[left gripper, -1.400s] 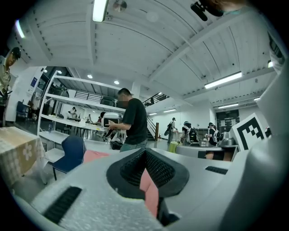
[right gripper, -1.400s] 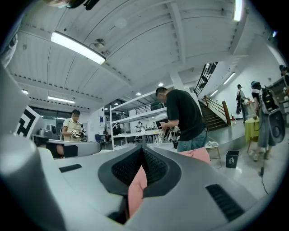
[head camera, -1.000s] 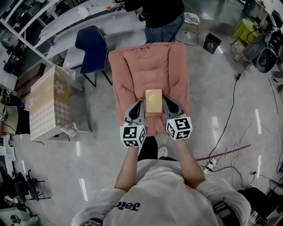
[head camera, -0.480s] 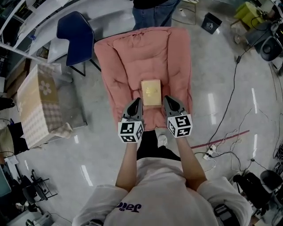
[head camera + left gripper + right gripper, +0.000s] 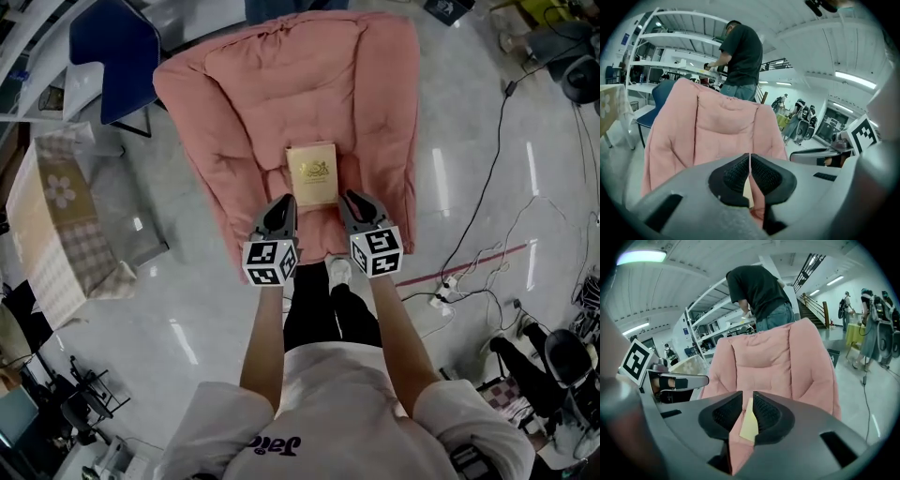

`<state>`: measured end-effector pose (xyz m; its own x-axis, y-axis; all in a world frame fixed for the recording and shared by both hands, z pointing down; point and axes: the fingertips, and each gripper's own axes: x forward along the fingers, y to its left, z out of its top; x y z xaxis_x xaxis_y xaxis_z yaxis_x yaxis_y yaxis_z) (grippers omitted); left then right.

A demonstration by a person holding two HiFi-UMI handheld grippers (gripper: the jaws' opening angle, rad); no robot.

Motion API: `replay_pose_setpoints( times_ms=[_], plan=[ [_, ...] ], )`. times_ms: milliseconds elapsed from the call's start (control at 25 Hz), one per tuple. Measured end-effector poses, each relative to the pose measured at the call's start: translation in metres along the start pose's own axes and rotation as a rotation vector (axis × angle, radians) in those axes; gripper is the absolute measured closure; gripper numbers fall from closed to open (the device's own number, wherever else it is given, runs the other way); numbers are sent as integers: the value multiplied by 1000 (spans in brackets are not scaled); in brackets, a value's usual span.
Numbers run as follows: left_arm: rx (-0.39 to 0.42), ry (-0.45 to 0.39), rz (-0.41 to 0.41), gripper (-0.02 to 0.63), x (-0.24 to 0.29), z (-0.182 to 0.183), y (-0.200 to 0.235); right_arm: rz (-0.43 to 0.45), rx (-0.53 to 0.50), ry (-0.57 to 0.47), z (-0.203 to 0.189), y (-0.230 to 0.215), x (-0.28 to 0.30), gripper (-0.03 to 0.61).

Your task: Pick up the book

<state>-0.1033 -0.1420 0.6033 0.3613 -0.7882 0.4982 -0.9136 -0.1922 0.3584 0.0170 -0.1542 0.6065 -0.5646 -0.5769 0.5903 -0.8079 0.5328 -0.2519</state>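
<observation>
Jaws on the left gripper (image 5: pixel 749 164) are pressed fully together, their ribbed pads meeting along a thin line with nothing caught between them. Those of the right gripper (image 5: pixel 748 405) are opening; a narrow wedge of a gap shows between the pads, and nothing is pinched in it. Through that gap a pale yellow sliver of the book (image 5: pixel 749 425) is visible farther off, on the pink seat.

From the head view, the book (image 5: pixel 312 174) lies flat, cover up, on the seat of the pink padded chair (image 5: pixel 234 103). Its long axis runs straight away from the person, toward the chair's back. One short edge faces the grippers, and a gold emblem sits on the upper half of the cover.

Both grippers point forward over the seat's front edge. The left gripper (image 5: pixel 283 208) is just beside the book's near left corner, the right gripper (image 5: pixel 353 204) just beside its near right corner. Whether either tip touches the book cannot be told.
</observation>
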Motion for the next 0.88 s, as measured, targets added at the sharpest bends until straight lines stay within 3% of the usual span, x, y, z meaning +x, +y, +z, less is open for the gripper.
replay_pose_setpoints(
  times_ms=[360,640,880],
  plan=[
    [-92,82,-42,585,82,-77,58,3,26,128,-81,-46,91,411],
    [-146,192,-62,488,147,-155,96,14,70,212,-157,-73,156,368],
    [-194,264,-93,346,184,-198,116,36,106,259,-198,-86,193,294]
  ],
)
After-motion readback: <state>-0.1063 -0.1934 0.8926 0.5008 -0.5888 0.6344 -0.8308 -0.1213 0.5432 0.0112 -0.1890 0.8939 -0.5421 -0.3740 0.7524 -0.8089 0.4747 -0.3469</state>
